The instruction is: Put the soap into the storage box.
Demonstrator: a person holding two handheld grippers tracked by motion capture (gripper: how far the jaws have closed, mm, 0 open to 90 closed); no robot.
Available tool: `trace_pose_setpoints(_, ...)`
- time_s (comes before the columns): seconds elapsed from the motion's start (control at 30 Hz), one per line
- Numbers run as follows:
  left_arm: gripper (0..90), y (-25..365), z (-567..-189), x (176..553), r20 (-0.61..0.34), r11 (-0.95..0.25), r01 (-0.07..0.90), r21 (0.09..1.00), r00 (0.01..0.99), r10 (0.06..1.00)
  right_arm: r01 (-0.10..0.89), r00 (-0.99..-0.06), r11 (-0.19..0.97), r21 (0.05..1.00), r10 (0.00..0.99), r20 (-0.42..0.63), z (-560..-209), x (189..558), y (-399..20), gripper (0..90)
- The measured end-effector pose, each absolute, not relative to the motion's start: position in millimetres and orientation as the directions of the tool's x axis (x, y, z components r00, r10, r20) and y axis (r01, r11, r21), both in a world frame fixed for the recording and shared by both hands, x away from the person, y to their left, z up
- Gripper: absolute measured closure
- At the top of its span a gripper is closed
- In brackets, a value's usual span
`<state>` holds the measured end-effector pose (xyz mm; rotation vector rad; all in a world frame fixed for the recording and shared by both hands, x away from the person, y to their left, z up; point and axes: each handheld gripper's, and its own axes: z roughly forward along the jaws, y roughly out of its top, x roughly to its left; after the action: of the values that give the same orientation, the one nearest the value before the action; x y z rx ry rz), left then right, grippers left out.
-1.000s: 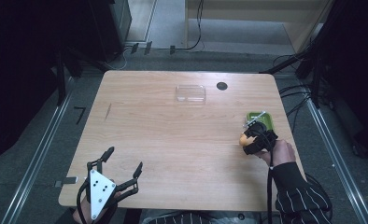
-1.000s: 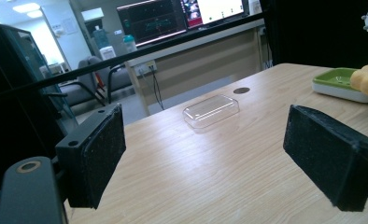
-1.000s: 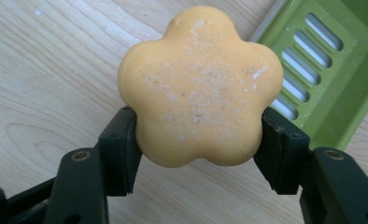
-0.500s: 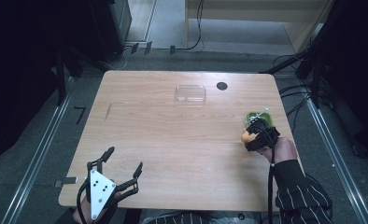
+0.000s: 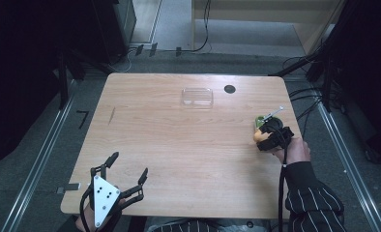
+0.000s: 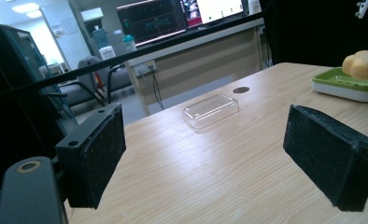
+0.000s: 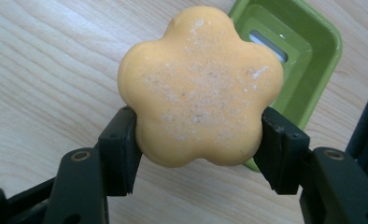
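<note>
The right claw is pinched on a flower-shaped yellow soap, one pad pressed into each side of the bar between two of its lobes. The soap is held off the surface, just beside and partly above a green soap dish, whose slotted base is seen past the bar's upper right edge. In the high view the soap is seen at the front of the right claw, with the dish just beyond it toward the far edge.

The bar is judged to be solid and fairly light, stiff enough to take a firm squeeze, though its face looks dusty and worn, and a waxy body of this kind may slide if held loosely. The notches between lobes are judged the best hold, since the pads are kept from slipping round the curve there.

Well apart from the dish, at the near left corner, the left claw is held spread wide with nothing between its pads. A clear plastic lid is seen lying flat, left of the dish and nearer the far edge, next to a dark round hole.
</note>
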<state>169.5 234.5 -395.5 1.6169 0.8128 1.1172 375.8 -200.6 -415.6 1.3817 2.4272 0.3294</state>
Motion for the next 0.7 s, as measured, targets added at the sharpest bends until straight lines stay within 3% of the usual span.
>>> trace_pose_setpoints(0.7,13.0,234,-396,170,0.287,-0.306,-0.003,0.952,0.357,0.889,0.813,-0.415,0.447,0.372,0.894,-0.167,-416,397,-218,40.0)
